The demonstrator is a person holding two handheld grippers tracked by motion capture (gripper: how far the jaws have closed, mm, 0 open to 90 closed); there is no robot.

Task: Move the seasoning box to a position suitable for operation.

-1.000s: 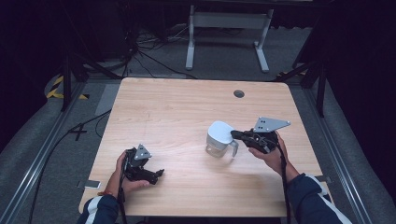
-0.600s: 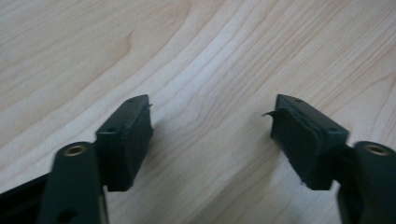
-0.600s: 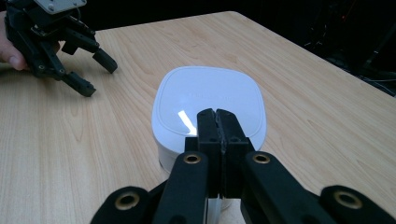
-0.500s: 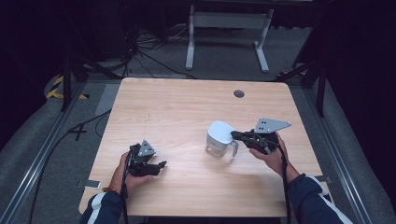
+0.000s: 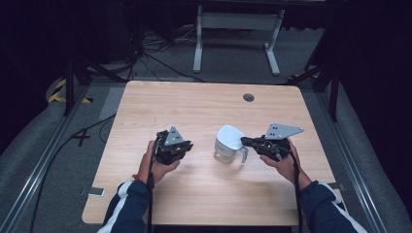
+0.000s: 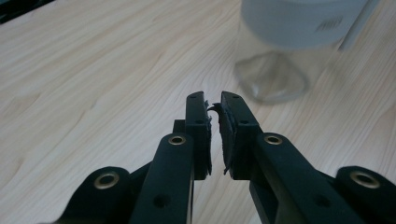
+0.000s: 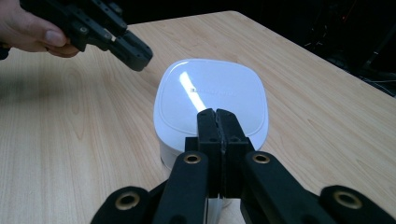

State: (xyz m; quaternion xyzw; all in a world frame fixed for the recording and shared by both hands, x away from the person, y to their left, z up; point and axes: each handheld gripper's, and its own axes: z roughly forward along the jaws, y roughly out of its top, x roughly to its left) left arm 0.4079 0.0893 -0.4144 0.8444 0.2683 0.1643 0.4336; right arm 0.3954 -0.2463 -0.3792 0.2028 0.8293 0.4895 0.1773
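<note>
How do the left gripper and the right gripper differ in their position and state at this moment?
The left gripper hangs apart from the jug, nothing between its nearly shut jaws, which have just been closing. The right gripper sits at the jug's handle side, reaching over its white lid, jaws fully together. Both are black, hand-held, above the table.

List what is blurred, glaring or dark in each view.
High view: the surroundings of the table are nearly black, and the picture is soft overall. Left gripper view: the jug is out of focus, while the left gripper is sharp. Right gripper view: a bright streak of glare crosses the jug's white lid, and the left gripper farther off is slightly soft.
</note>
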